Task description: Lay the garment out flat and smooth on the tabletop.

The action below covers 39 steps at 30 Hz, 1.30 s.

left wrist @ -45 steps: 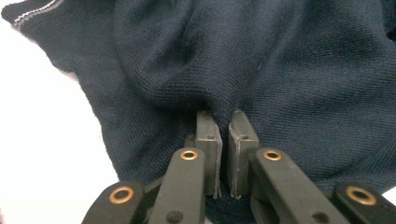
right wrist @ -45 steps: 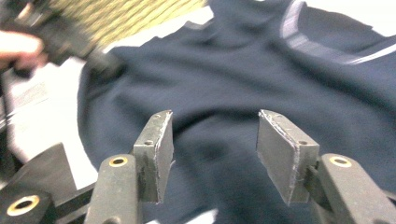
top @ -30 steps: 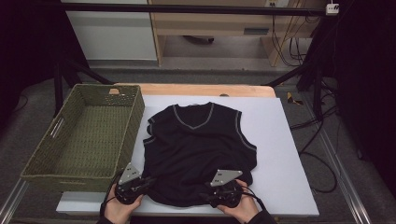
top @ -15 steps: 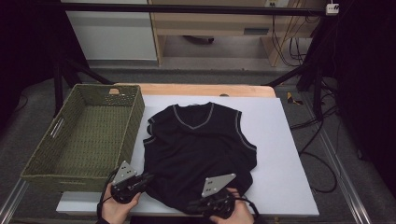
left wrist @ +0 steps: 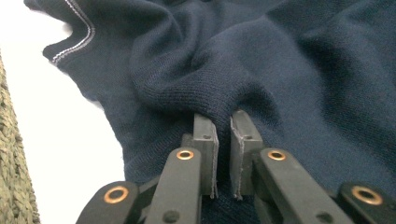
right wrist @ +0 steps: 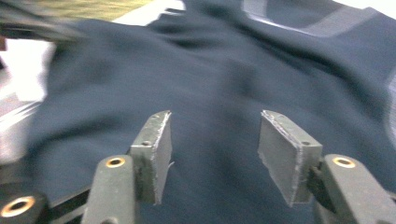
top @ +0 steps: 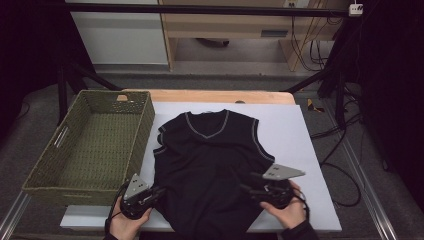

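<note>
In the high view a dark sleeveless vest (top: 210, 165) lies spread on the white table (top: 295, 135), neck toward the far side and hem at the near edge. A green woven basket (top: 87, 145) stands on the left, just beside the vest. The left gripper (top: 159, 192) sits at the vest's near left corner, and the right gripper (top: 246, 182) is at its near right part, each held in 1 hand that comes in from the bottom.

In the left gripper view the 2 black jaws are closed on a bunched fold of the vest (left wrist: 205, 88), the knit puckering up where the pads (left wrist: 205, 140) pinch it. White table shows to the left, with the basket's weave at the far left edge.

In the right gripper view the picture is blurred, but the 2 jaws stand clearly apart with the vest (right wrist: 224, 84) lying beyond them; nothing seems to be pressed between the pads (right wrist: 152, 154). These jaws have just been opening. The vest's grey-trimmed neckline appears at the upper right.
</note>
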Each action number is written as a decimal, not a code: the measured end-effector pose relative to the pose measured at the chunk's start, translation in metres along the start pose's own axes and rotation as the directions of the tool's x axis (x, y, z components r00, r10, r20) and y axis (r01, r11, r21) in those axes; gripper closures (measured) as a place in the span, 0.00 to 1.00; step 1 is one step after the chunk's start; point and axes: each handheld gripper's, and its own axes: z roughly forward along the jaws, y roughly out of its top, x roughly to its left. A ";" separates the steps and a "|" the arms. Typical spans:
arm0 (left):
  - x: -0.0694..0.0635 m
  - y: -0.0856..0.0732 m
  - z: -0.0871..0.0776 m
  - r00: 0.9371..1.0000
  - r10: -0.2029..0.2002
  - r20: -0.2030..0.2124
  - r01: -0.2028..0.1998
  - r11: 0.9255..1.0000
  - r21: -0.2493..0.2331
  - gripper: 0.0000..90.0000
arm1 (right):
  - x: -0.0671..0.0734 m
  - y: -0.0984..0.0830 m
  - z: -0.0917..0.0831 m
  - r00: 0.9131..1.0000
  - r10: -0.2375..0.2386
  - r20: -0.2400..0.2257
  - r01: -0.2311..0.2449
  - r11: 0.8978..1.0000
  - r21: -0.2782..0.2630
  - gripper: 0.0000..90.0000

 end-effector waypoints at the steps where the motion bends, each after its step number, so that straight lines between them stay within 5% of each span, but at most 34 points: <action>1: 0.000 0.000 0.000 1.000 -0.001 -0.001 0.001 1.000 0.002 0.92 | -0.011 -0.007 -0.004 0.999 0.030 0.016 -0.030 1.000 -0.001 0.48; 3: 0.000 0.000 0.000 1.000 -0.006 0.000 0.006 1.000 0.001 0.92 | -0.027 -0.023 -0.004 0.997 0.073 0.023 -0.074 0.997 0.037 0.47; 7: 0.000 -0.001 0.000 1.000 -0.003 -0.003 0.003 1.000 0.005 0.92 | -0.036 -0.044 0.009 0.995 0.056 0.080 -0.067 0.986 0.152 0.51; 11: 0.000 -0.001 0.000 1.000 -0.006 0.000 0.006 1.000 0.012 0.93 | -0.032 -0.044 0.013 0.996 0.090 0.023 -0.092 0.976 0.198 0.96; 17: 0.001 -0.002 -0.012 0.998 -0.039 0.045 0.039 0.999 -0.008 0.95 | -0.025 -0.035 -0.032 0.994 0.099 -0.056 -0.089 0.983 0.160 0.99; 21: 0.000 0.000 -0.021 0.997 -0.047 0.069 0.048 0.999 -0.018 0.95 | -0.026 -0.046 -0.079 0.992 0.119 -0.046 -0.113 0.985 0.131 0.99; 24: -0.002 -0.004 -0.025 0.996 -0.049 0.074 0.048 0.999 0.024 0.95 | -0.032 -0.063 -0.106 0.986 0.163 -0.018 -0.158 0.975 0.157 0.99; 28: -0.008 -0.009 -0.024 0.997 -0.009 0.079 0.000 0.994 0.106 0.95 | -0.036 -0.084 -0.101 0.980 0.197 -0.041 -0.181 0.951 0.252 0.95; 30: -0.011 -0.007 -0.024 0.996 0.017 0.083 -0.022 0.997 0.072 0.90 | -0.038 -0.081 -0.096 0.983 0.179 -0.024 -0.169 0.959 0.227 0.79; 32: -0.012 -0.001 -0.021 0.998 0.024 0.061 -0.027 0.999 0.036 0.72 | -0.041 -0.071 -0.094 0.988 0.153 -0.007 -0.150 0.977 0.151 0.69; 35: -0.013 0.010 -0.014 0.999 0.040 0.032 -0.040 0.999 0.003 0.55 | -0.048 -0.051 -0.084 0.991 0.132 0.022 -0.133 0.990 0.041 0.54; 39: -0.010 0.027 -0.001 1.000 0.021 0.010 -0.021 0.999 -0.034 0.49 | -0.061 -0.030 -0.051 0.993 0.100 0.060 -0.103 0.994 0.048 0.49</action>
